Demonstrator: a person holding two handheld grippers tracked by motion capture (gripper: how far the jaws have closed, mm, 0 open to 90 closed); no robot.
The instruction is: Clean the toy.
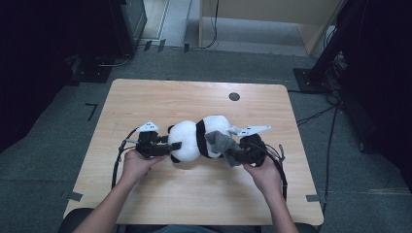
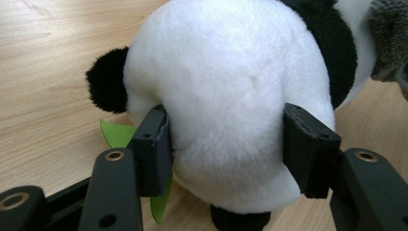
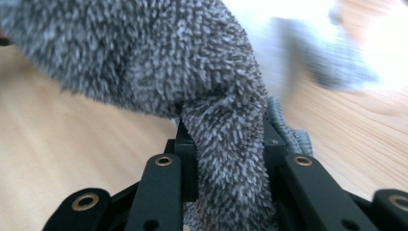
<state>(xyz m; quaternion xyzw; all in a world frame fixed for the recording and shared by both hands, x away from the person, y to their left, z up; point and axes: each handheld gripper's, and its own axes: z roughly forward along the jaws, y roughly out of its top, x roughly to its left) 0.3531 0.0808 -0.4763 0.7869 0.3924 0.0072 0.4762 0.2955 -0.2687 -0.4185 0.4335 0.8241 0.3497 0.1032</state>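
A black and white plush panda point(image 1: 194, 138) lies on its side in the middle of the wooden table point(image 1: 145, 97). My left gripper point(image 1: 175, 148) comes in from the left and is shut on the panda's white head point(image 2: 226, 86), one pad pressed into each side. A green felt leaf point(image 2: 118, 134) sticks out beneath the head. A grey fuzzy cloth point(image 1: 219, 141) lies over the panda's body. My right gripper point(image 1: 232, 156) is shut on a bunched fold of that cloth point(image 3: 144, 57), which runs down between its jaws point(image 3: 226, 139).
A small dark round disc point(image 1: 234, 96) sits near the table's far edge. Cables point(image 1: 320, 114) trail over the grey floor to the right. Dark equipment stands at both sides, and a wooden cabinet point(image 1: 272, 14) stands behind the table.
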